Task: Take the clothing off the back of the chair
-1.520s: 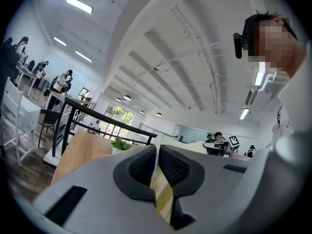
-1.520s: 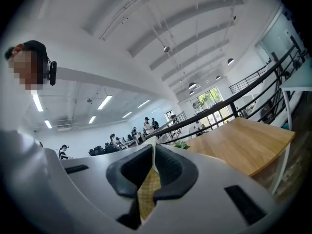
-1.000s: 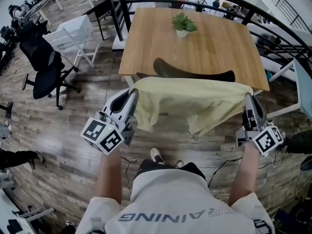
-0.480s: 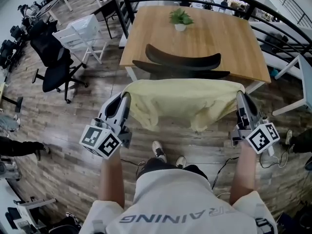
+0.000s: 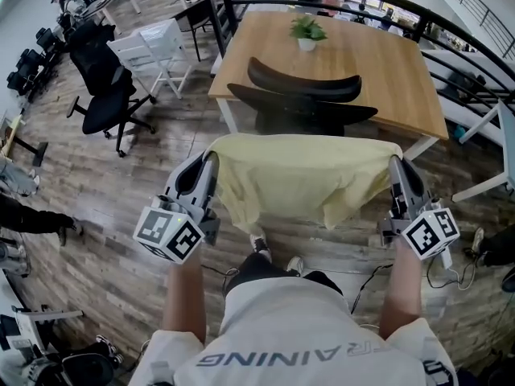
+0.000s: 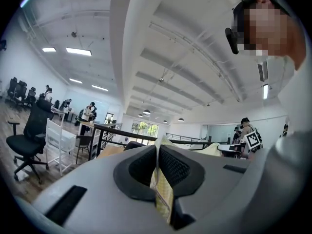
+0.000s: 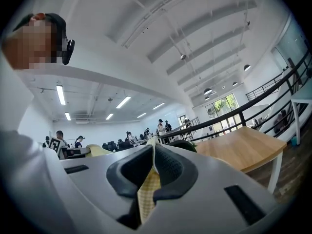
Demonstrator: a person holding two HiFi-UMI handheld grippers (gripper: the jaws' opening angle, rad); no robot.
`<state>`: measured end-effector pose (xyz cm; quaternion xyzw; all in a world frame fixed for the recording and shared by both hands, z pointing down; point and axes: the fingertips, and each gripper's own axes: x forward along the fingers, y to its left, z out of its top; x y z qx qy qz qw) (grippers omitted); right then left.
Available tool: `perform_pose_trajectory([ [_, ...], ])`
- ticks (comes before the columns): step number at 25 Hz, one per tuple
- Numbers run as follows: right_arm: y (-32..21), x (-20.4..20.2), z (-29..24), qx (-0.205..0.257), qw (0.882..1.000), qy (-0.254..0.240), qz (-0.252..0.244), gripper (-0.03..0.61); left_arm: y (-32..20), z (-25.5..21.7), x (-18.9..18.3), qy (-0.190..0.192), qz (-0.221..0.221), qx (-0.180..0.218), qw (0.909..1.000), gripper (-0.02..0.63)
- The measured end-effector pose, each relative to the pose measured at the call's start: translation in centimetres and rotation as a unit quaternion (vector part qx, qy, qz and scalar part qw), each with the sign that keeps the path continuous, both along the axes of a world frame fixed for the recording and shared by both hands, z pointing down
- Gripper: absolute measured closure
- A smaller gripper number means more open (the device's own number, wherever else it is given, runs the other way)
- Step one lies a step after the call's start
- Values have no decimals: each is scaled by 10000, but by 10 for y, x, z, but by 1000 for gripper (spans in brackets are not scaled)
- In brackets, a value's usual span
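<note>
Wooden floor (image 5: 121, 199) lies under the yellow garment (image 5: 302, 175) — clear of the chair (image 5: 302, 87) at 12 o'clock, left gripper (image 5: 209, 161) and right gripper (image 5: 396, 166) clamped on it — removal looks done.

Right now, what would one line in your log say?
left gripper: shut on yellow garment | right gripper: shut on yellow garment | yellow garment: off chair, stretched between both

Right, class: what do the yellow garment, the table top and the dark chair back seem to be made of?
Yellow garment: soft matte cloth; it sags and creases.
Table top: wood or wood-look laminate, satin; grain lines show.
Chair back: smooth dark moulded plastic, probably; faint sheen.
</note>
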<state>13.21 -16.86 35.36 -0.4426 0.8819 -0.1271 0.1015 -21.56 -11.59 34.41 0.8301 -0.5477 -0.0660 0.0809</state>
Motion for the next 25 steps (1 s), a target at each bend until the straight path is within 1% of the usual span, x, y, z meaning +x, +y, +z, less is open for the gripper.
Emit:
perform_pose_trajectory([
  [10, 22, 9, -5, 99, 9999, 86, -91, 545, 21, -5, 14, -47, -69, 64, 9999, 566],
  [18, 22, 13, -1, 18, 9997, 5, -251, 545, 19, -8, 21, -90, -18, 109, 9999, 566],
  [25, 21, 14, 0, -36, 9995, 21, -301, 545, 18, -13, 25, -26, 14, 149, 9999, 566],
])
